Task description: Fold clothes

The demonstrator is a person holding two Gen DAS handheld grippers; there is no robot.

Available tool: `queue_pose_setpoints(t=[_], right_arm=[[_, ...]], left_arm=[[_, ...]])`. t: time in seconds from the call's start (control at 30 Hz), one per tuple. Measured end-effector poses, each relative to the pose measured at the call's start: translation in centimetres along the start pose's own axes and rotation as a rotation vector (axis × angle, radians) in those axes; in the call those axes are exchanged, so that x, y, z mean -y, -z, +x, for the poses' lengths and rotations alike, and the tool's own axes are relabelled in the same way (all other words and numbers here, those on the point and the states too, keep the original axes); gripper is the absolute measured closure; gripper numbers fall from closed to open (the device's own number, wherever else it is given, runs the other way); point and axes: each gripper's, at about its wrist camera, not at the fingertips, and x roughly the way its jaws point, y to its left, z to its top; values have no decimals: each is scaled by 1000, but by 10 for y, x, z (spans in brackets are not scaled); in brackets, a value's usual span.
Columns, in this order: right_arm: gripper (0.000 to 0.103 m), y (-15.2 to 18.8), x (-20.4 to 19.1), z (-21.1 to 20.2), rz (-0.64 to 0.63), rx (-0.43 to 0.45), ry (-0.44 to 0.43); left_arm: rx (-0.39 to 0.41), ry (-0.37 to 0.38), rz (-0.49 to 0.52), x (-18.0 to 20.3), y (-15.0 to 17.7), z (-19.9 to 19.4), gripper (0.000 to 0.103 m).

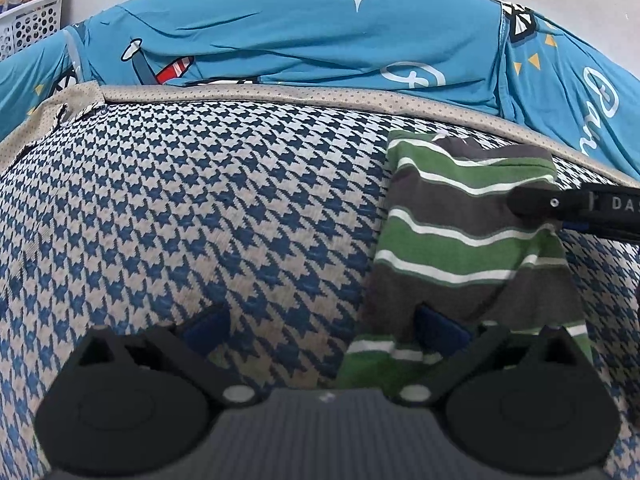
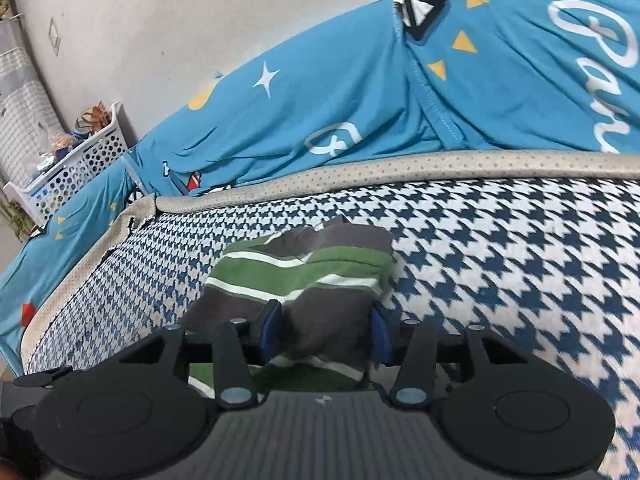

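The green-and-grey striped garment is lying bunched up on the houndstooth cover, toward the right side of it, with the blue printed sheet along the far edge behind. The right gripper straddles the near grey part of the cloth; its blue pads sit either side of a raised hump of fabric, and there looks to be slack next to them, so I'd call it released rather than pinching. The left gripper is spread wide with nothing clamped. Its right finger is tucked against the garment's near left edge, the left one over bare cover.

My take on doing this bit well: the piece isn't flat yet (that hump is the giveaway). Grab two near corners, pull them apart to spread the stripes straight, then fold. Pinch only one layer, and don't snag the cover underneath.
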Motion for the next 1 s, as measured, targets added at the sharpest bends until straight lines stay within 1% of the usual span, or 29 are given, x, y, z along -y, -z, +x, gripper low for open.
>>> queue_pose_setpoints(t=[0.13,0.23,0.3,0.4,0.43,0.6,0.8,1.0], right_arm=[[54,-3,-2,8,-16,1,-28],[58,-4,-3,14,-25,-4,-49],[71,-4,-2,17,-23,-2,-45],[83,-4,1,19,-6,-3,-43],[84,-5,0,19,-9,-4,-39],[90,-4,-15,16,-58,10,30],[91,-7,-34,-7,-133,78,112],[92,-13,-22,-36,-130,140,217]], left_arm=[[6,0,6,1,-1,2,0],[11,3,12,0,-1,3,0],[13,5,15,0,0,3,0],[14,5,17,0,0,3,0],[14,4,17,0,0,4,0],[11,-4,18,2,-1,3,0],[7,2,2,3,-3,-1,0],[41,44,32,14,-3,-16,0]])
